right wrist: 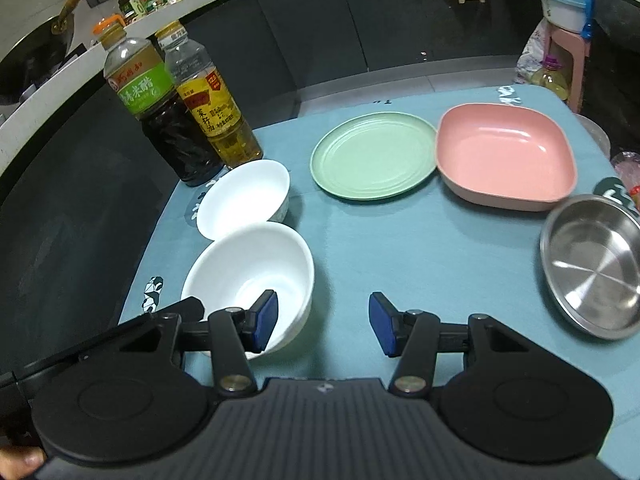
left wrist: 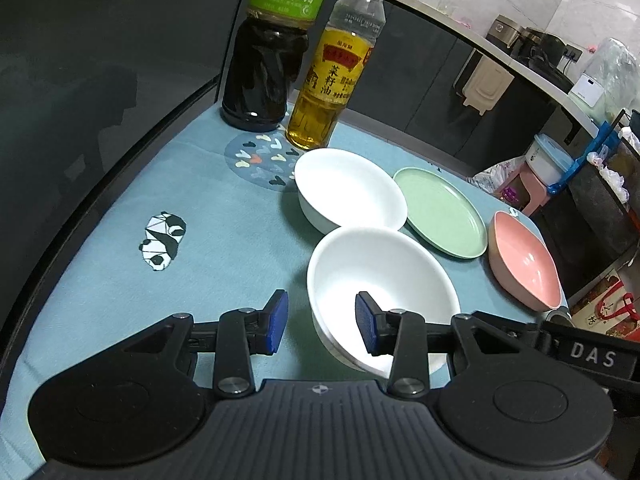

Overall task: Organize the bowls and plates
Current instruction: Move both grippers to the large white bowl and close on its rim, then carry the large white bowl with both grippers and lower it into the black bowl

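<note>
Left gripper (left wrist: 321, 322) was spread, straddling the near bowl's (left wrist: 384, 276) rim. Right gripper (right wrist: 323, 322) was spread, holding nothing, beside that bowl.

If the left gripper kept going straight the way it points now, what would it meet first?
Probably the near white bowl: the open left gripper straddles its left rim, one pad inside and one outside. Depth is unclear, so it might pass just above the rim.
</note>
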{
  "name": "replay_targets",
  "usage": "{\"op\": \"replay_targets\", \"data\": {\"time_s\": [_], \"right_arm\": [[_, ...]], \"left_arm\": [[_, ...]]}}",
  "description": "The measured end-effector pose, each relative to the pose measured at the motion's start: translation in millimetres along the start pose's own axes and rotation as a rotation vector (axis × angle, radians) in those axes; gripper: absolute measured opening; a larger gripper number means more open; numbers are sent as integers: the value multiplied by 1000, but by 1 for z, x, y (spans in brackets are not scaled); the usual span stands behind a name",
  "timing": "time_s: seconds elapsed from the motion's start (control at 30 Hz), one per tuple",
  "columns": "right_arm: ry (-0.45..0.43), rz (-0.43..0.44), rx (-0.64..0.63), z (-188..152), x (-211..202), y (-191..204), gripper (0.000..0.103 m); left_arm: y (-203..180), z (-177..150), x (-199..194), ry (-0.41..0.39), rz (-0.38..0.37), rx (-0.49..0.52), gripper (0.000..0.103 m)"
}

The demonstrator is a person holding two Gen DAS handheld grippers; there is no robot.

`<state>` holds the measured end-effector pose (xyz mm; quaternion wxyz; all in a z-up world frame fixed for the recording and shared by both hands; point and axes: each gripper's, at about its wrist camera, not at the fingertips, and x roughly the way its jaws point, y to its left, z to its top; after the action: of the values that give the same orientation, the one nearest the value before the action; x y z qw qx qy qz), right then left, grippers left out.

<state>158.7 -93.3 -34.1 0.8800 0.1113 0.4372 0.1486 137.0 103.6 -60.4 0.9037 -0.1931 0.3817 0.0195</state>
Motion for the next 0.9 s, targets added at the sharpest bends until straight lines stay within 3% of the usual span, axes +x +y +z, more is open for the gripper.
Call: {"op": "replay_targets", "data": {"time_s": [0.37,0.43,0.5,0.53,0.9], "right_arm": [[36,1,-7,4,25,2,50],[36,2,-6,4,28,2,35],[49,12,-10,5,32,3,15],[55,19,-9,5,33,3,12],[-7,16,-39,-3,-1,10,12]], "left_arm": [[1,1,18,33,2,-1,30],[0,0,21,38,-7,19,16],[-2,-2,23,49,-20,39,12],[-4,-3,22,42,-21,51,12],[-14,-6,-13,-32,-39,86,12]]}}
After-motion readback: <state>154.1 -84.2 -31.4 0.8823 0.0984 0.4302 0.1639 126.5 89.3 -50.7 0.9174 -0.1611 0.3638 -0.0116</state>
